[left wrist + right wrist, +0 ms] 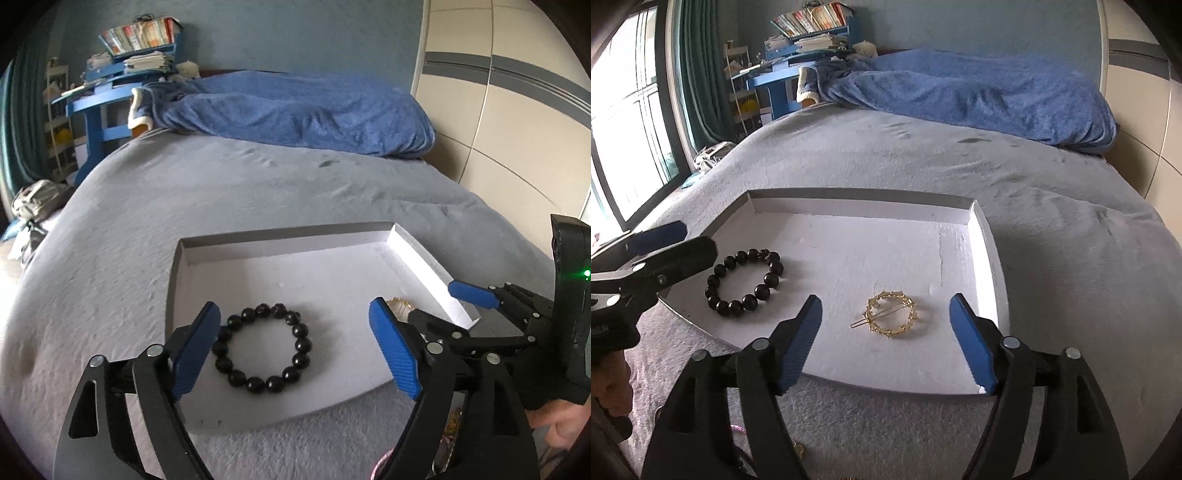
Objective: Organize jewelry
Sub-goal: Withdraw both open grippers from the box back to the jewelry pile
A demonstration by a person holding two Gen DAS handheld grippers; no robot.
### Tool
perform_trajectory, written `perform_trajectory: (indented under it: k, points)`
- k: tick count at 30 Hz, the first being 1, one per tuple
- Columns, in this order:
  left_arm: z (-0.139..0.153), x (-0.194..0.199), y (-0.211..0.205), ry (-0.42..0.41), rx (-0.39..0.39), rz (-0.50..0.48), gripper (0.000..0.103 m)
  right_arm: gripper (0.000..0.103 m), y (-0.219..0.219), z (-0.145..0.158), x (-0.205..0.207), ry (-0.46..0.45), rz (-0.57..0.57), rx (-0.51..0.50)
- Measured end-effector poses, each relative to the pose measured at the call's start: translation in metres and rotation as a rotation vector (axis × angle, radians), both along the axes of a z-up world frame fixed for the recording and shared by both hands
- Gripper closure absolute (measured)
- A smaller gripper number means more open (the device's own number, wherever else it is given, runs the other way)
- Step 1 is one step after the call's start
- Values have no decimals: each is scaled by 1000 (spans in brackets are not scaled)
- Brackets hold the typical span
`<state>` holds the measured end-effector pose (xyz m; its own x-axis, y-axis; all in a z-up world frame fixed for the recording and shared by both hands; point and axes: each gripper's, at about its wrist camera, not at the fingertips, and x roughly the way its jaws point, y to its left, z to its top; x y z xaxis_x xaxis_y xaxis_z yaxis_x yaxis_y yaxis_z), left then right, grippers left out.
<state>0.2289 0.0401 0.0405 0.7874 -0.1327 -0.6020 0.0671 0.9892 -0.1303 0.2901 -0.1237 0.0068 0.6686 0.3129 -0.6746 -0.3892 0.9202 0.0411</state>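
A black bead bracelet (263, 347) lies in a shallow white box tray (295, 266) on the bed; it also shows in the right wrist view (744, 282). A gold round hair clip (891, 314) lies in the same tray (849, 240), to the right of the bracelet. My left gripper (295, 332) is open and empty, its fingers either side of the bracelet, just above it. My right gripper (886, 325) is open and empty, its fingers either side of the gold clip. In the left wrist view the right gripper (421, 299) hides most of the clip.
The tray sits on a grey bedspread (1052, 240). A blue blanket (979, 92) lies at the far end. A blue desk with books (809, 40) stands behind. A pink cord (737, 428) and a small gold piece (798, 449) lie on the bed below my right gripper.
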Motion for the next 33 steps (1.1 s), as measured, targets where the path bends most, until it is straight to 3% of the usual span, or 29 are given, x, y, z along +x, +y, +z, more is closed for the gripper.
perform_trajectory:
  k: [6, 18, 23, 27, 33]
  points:
    - [1, -24, 9, 11, -30, 26, 17, 23, -11, 8, -19, -26, -11, 38]
    - [-14, -87, 19, 51, -62, 28, 17, 23, -42, 7, -55, -6, -86, 95]
    - [-25, -103, 7, 69, -63, -41, 17, 23, -56, 2, -73, 13, -113, 116]
    - [-34, -107, -7, 94, -18, -101, 24, 23, -62, -5, -88, 28, -125, 113]
    - [-44, -114, -6, 120, -19, -120, 26, 23, -66, -15, -103, 51, -132, 114]
